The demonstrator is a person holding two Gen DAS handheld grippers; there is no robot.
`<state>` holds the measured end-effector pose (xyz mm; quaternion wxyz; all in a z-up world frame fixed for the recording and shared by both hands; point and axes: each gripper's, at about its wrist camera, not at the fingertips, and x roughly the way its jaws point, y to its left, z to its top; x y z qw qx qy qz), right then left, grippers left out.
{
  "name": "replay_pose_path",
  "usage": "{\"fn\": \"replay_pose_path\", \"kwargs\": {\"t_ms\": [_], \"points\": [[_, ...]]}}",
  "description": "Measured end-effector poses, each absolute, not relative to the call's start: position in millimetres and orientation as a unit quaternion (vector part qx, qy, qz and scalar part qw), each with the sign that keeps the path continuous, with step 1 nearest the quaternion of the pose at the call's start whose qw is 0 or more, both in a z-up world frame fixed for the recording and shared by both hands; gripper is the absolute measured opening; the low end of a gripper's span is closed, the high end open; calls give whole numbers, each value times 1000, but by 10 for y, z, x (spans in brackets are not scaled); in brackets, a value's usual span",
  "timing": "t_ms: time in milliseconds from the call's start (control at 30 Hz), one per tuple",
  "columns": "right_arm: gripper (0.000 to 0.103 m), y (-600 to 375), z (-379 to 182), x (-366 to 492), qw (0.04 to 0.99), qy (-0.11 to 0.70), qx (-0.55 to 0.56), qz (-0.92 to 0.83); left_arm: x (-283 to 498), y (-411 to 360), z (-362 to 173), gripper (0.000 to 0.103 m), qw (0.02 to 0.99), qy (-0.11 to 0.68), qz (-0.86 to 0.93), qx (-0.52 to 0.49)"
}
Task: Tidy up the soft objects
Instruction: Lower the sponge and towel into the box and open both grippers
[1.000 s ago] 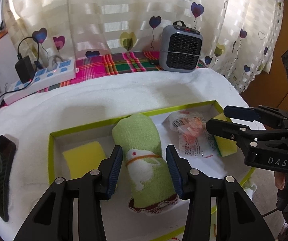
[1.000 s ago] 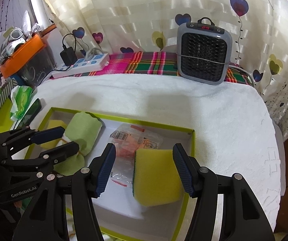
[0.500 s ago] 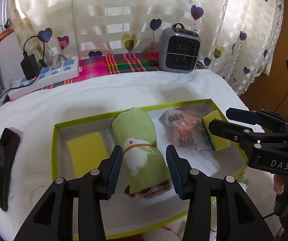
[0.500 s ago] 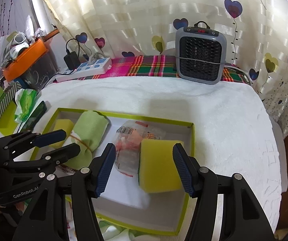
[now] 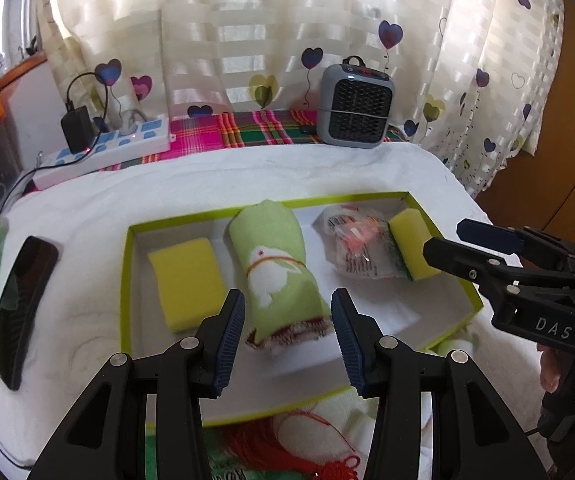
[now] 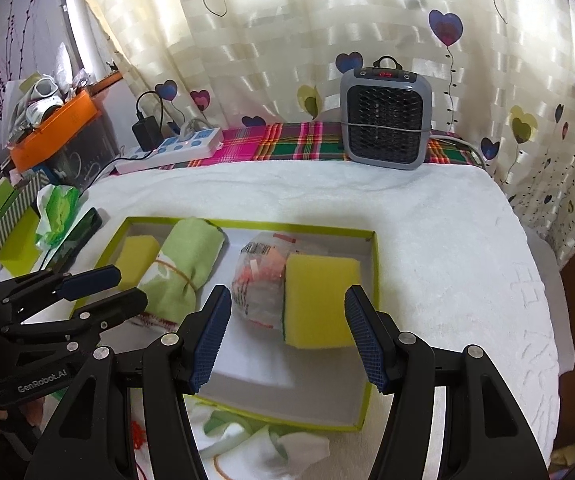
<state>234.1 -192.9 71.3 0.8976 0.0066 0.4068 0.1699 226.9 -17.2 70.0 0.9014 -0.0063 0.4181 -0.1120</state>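
A shallow green-rimmed box [image 5: 125,280] is seen on the white-covered table, toward its near edge, and four soft things are already laid in it side by side: a yellow sponge [image 5: 185,280] at the left end, a rolled green towel [image 5: 277,264] tied with a band next to it, a clear plastic packet [image 5: 353,242], and a second sponge [image 6: 321,300] at the right end, leaning against the packet. The left hand-held gripper [image 5: 287,338] is held above the near end of the towel with its jaws apart and nothing between the pads; the right hand-held gripper [image 6: 287,334] hangs likewise over the second sponge, jaws wide, nothing clasped. Neither thing is touched.

The placing step is judged to be finished for these four items — both tools appear to be clear of the box. More soft stuff is glimpsed off the box's near edge: a red tasselled cord [image 5: 311,448] and some white-and-green cloth [image 6: 247,440], only partly visible. If these belong to the task, the next move is judged to call for a reach back to the table's near edge, a light pinch on loose fabric, and room found in the box's bare near strip.
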Motion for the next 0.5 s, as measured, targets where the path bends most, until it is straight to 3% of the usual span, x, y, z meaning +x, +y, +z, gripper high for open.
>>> {"fn": "replay_pose_path", "kwargs": {"t_ms": [500], "points": [[60,-1996,710,1910,910,381,11,165,1886,-139,733,44,908,406,-105,-11]]}}
